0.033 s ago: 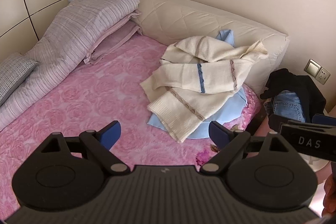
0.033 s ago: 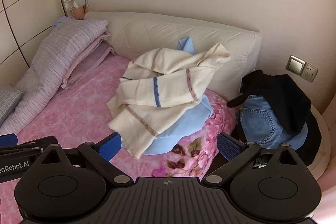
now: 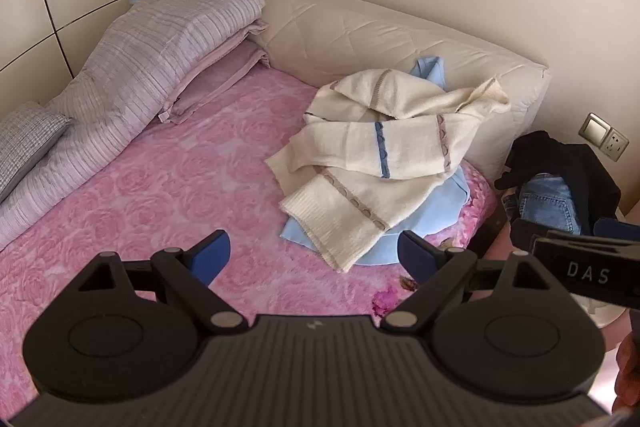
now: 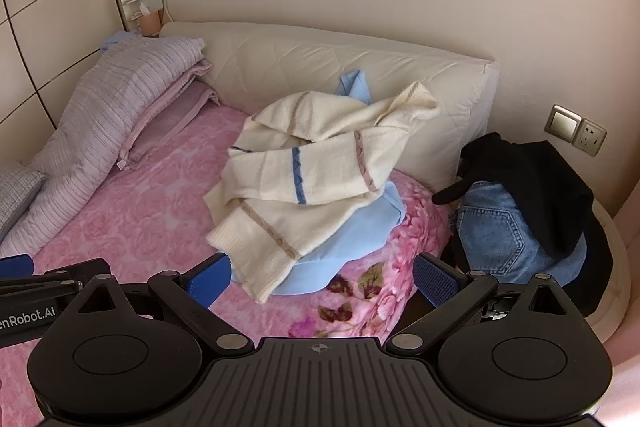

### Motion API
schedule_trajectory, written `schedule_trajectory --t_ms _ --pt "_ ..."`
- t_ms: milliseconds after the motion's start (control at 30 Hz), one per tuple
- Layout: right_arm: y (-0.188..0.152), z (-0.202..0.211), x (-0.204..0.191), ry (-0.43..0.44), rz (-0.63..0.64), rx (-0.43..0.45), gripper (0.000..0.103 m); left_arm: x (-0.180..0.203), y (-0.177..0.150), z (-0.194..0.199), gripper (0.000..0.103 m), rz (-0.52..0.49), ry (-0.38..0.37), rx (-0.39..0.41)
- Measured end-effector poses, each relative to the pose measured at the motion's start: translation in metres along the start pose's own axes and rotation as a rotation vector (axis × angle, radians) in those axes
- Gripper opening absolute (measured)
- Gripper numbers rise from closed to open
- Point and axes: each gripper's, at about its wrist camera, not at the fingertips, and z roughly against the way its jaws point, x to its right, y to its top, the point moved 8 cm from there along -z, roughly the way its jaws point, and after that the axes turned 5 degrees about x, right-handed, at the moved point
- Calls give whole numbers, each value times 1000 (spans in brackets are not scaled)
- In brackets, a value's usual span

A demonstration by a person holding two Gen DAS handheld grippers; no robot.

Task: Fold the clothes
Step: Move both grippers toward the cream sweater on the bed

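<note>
A crumpled cream sweater [image 3: 372,155] [image 4: 304,163] with blue and tan stripes lies on a light blue garment [image 3: 424,223] [image 4: 344,247], near the right end of the pink bed [image 3: 180,187] [image 4: 140,219]. My left gripper [image 3: 314,255] is open above the bedspread, short of the pile and holding nothing. My right gripper [image 4: 322,277] is also open and holds nothing, with the pile's near edge just beyond its left finger. Part of the right gripper's body [image 3: 580,267] shows at the right edge of the left wrist view.
A black garment [image 4: 532,179] drapes over blue jeans [image 4: 496,235] on a pale round seat right of the bed. A folded lilac duvet [image 3: 152,67] and pillows line the left side. A cream padded headboard [image 3: 360,39] backs the pile. A wall socket [image 4: 592,137] is at the right.
</note>
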Motion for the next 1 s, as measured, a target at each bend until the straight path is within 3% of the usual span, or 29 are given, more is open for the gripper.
schedule_trajectory --t_ms 1000 --pt "14 -17 43 10 39 -14 100 40 22 -21 89 54 2 -5"
